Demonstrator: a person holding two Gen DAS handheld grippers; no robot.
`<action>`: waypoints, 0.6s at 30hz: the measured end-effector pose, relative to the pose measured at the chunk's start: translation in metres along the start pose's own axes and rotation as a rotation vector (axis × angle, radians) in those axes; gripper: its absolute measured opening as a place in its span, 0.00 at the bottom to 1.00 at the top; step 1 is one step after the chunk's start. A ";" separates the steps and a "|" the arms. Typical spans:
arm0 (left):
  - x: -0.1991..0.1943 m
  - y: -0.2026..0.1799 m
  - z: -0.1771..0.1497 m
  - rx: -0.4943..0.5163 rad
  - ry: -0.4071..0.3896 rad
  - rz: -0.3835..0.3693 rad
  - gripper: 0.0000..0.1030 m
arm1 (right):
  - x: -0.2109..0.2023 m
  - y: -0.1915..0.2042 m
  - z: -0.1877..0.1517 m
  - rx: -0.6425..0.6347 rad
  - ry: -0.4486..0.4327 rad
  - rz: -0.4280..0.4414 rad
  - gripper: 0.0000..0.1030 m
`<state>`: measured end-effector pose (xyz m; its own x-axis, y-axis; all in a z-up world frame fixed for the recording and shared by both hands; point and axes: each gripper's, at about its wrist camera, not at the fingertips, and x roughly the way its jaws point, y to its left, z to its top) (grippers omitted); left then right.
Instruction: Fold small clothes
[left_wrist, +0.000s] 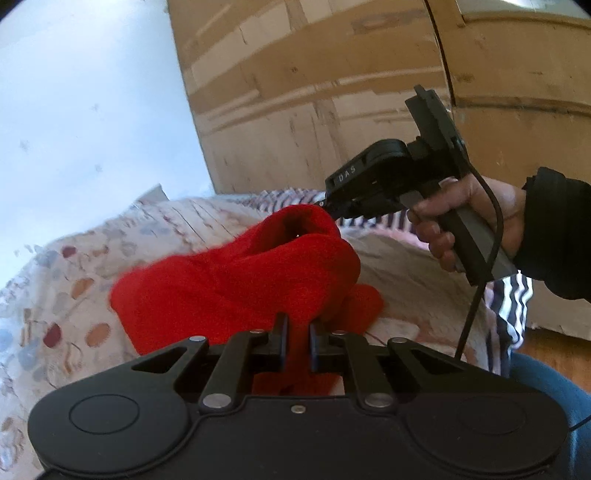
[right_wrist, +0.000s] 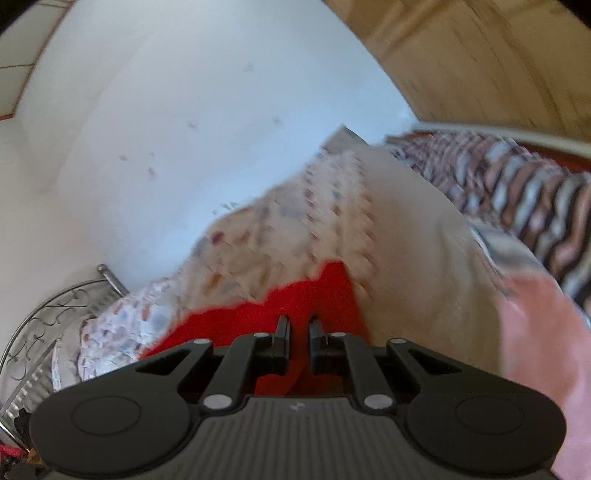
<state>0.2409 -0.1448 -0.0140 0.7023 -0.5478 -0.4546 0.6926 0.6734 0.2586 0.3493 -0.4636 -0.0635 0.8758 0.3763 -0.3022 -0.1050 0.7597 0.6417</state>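
Note:
A small red knitted garment (left_wrist: 236, 280) hangs bunched above a patterned bedspread (left_wrist: 74, 280). My left gripper (left_wrist: 298, 326) is shut on its near edge, red cloth pinched between the fingers. My right gripper (left_wrist: 327, 206), held by a hand, shows in the left wrist view pinching the garment's far upper corner. In the right wrist view the right gripper (right_wrist: 298, 325) has its fingers nearly closed with the red garment (right_wrist: 295, 302) between them. Part of the garment is hidden behind both gripper bodies.
The bed carries a striped blanket (right_wrist: 517, 184) and a pink cloth (right_wrist: 546, 332) on the right. A wooden wardrobe (left_wrist: 332, 92) stands behind, beside a white wall (left_wrist: 92, 92). A metal headboard (right_wrist: 44, 325) sits at the left.

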 end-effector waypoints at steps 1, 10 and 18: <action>0.002 -0.003 -0.003 0.002 0.009 -0.008 0.10 | 0.001 -0.007 -0.004 0.014 0.003 -0.003 0.10; 0.007 -0.004 0.012 0.004 -0.028 -0.015 0.10 | -0.010 0.009 0.017 -0.062 -0.100 0.005 0.10; 0.023 0.001 -0.002 -0.067 0.031 -0.057 0.10 | 0.016 -0.003 0.005 -0.121 0.047 -0.090 0.21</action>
<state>0.2577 -0.1562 -0.0256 0.6561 -0.5710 -0.4934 0.7179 0.6738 0.1749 0.3657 -0.4626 -0.0667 0.8617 0.3255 -0.3892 -0.0851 0.8489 0.5216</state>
